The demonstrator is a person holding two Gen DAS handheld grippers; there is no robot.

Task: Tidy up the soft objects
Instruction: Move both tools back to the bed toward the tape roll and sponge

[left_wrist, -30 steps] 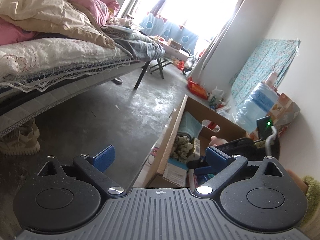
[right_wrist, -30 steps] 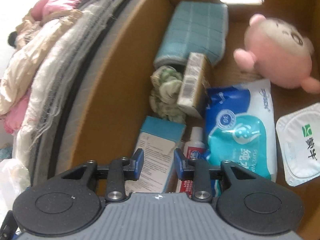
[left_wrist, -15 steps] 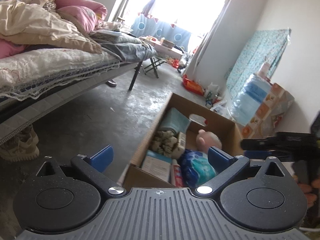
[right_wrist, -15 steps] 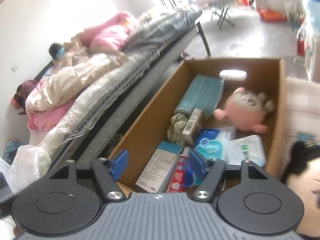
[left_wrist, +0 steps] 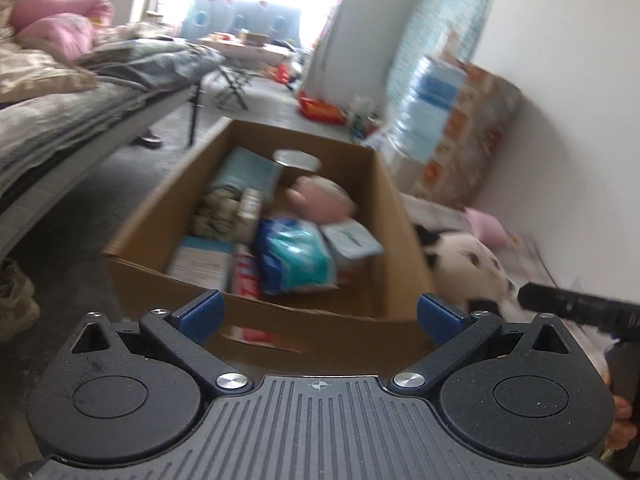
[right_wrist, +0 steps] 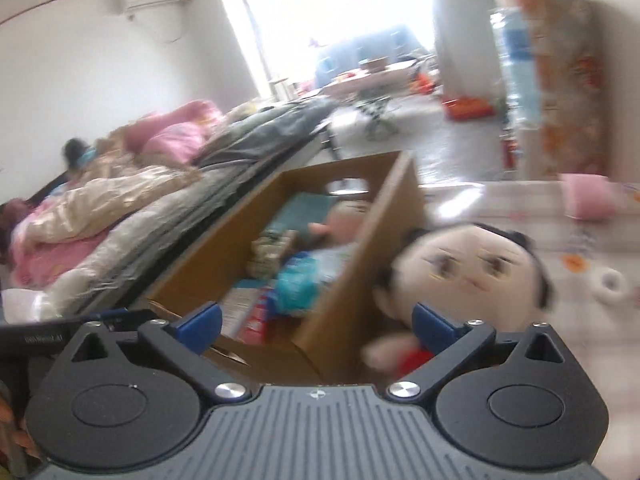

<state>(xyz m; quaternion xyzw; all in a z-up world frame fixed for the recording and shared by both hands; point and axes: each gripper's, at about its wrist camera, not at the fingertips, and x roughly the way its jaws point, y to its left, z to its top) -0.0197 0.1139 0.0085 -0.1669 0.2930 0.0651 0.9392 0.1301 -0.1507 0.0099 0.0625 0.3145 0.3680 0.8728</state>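
Cardboard box [left_wrist: 256, 292] already holds a pink plush [left_wrist: 324, 196]. Doll [right_wrist: 468, 276] sits outside, against its wall. Right gripper [right_wrist: 316, 324] jaws just opened wide, empty, doll ahead; left gripper [left_wrist: 318, 316] apart, empty. Next: close on doll.

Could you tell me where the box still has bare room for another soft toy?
The cardboard box shows bare floor at its near right corner, between the blue pack and the right wall. The left side and middle are crowded with packets, a towel and the pink plush. The doll lies outside, against the right wall.
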